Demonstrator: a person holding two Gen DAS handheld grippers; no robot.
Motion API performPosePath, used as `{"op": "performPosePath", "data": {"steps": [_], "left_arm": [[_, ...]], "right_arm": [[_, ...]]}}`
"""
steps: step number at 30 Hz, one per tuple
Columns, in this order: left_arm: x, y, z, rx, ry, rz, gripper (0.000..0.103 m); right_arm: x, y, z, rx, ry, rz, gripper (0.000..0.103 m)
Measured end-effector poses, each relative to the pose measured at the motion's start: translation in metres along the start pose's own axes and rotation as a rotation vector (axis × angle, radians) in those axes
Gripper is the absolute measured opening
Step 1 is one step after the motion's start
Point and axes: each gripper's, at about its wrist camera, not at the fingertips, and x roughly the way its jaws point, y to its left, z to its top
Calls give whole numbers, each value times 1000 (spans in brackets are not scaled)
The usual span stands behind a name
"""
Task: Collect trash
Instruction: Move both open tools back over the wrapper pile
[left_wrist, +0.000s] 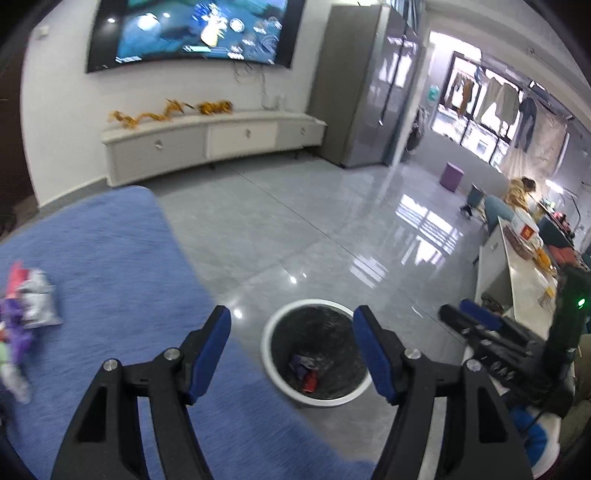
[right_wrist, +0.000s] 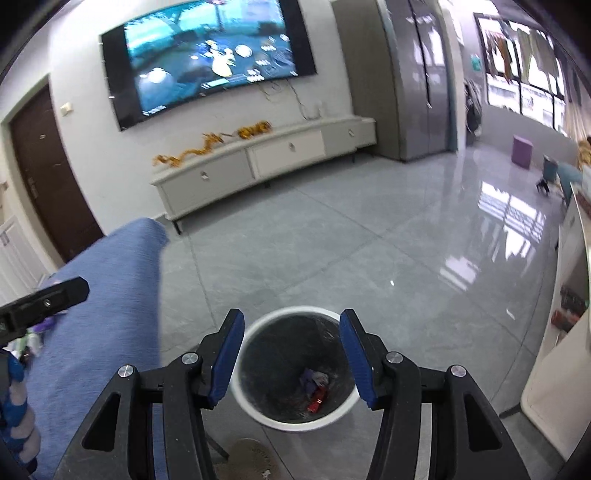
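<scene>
Grey tiled floor (right_wrist: 332, 240); bin (right_wrist: 295, 424) below right hand-held gripper (right_wrist: 291, 354), wrappers (right_wrist: 314, 387) inside.

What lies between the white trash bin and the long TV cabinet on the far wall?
Only bare grey floor tiles lie between the trash bin and the TV cabinet; the right wrist view shows this best.

A wide wall-mounted television (right_wrist: 208, 61) glows above a long cream low cabinet (right_wrist: 266, 160) — orange-gold tinsel garland (right_wrist: 192, 149) lies on it. A small purple cube stool (left_wrist: 453, 176) stands on the glossy grey tiled floor (left_wrist: 332, 229).
</scene>
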Motion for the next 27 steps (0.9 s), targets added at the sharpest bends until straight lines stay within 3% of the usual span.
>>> {"op": "performPosePath", "data": {"steps": [8,15,23,27], "left_arm": [[-103,90,-23,-96,-133,162,67],[-188,194,-69,-255,-222,343,67],[-234,284,-127,-425,-221,504,67],[-229,311,-146,-504,-191,525,67]], "right_arm": [[-39,78,28,-129,-73,161,51],[-51,161,40,-241,-92,321,53],[-26,231,27,-318,-23,432,55],[-8,258,18,-357,29,468,55]]}}
